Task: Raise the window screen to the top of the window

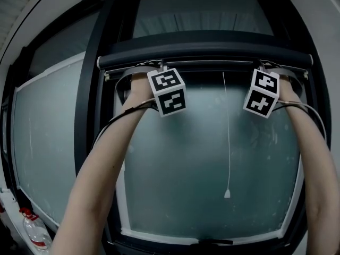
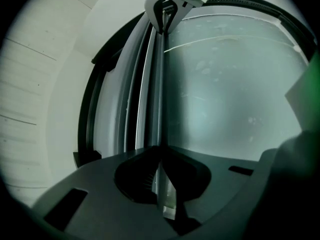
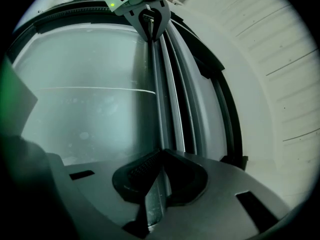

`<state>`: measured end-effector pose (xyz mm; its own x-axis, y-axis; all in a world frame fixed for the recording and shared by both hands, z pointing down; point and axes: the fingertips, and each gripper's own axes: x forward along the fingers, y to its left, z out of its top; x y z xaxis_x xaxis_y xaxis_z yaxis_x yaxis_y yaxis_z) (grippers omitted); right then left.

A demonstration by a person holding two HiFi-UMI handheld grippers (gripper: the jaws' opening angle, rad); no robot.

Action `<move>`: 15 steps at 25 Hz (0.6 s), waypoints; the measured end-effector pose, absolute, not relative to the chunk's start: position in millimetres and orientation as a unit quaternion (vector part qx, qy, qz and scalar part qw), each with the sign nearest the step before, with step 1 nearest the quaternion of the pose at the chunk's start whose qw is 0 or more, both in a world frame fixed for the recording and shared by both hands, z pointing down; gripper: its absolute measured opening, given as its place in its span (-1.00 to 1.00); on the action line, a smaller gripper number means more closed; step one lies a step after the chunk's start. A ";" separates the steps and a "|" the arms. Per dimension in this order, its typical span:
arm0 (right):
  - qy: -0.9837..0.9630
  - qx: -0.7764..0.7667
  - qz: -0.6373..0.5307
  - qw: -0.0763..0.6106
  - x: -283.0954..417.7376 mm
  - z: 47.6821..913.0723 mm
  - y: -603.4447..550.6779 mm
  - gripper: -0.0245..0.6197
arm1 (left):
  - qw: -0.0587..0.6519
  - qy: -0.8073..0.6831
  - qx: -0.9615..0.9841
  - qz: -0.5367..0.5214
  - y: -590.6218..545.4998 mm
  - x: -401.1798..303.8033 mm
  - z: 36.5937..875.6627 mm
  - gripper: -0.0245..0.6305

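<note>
Left tool [image 2: 162,183] and right tool [image 3: 156,183] are each shut tight on the long dark bar [image 1: 212,57] of the window screen, one near each end. The bar sits high on the window [image 1: 89,116], close under the top frame, so I think little is left to do. Push both sides up together and slowly, so the bar keeps flat and does not jam. Mind the thin white cord [image 1: 228,142] hanging between the tools.

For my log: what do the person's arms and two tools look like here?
Left forearm and right forearm are bare; no sleeves show. The left tool and right tool have dark matte bodies with slots and ribbed pads. Each carries a white cube with black square markers, and a thin cable trailing along the arm.
</note>
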<state>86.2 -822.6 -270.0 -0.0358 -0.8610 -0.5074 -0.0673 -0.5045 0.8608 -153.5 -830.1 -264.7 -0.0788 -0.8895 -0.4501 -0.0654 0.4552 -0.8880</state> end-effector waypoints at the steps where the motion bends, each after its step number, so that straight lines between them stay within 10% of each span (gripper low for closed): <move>1: -0.377 0.616 -0.613 0.321 86.4 -272.7 -822.9 -0.87 | 0.565 0.640 -0.375 -0.362 -830.6 -153.3 -267.6 -0.88; 15: -0.395 0.647 -0.584 0.289 88.5 -290.9 -823.3 -0.85 | 0.563 0.637 -0.412 -0.329 -829.8 -150.9 -282.4 -0.87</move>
<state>88.5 -823.3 -290.9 0.0048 -0.8493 -0.5279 -0.1740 -0.5206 0.8359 -150.9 -829.8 -282.4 -0.0274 -0.8947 -0.4458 -0.1547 0.4444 -0.8824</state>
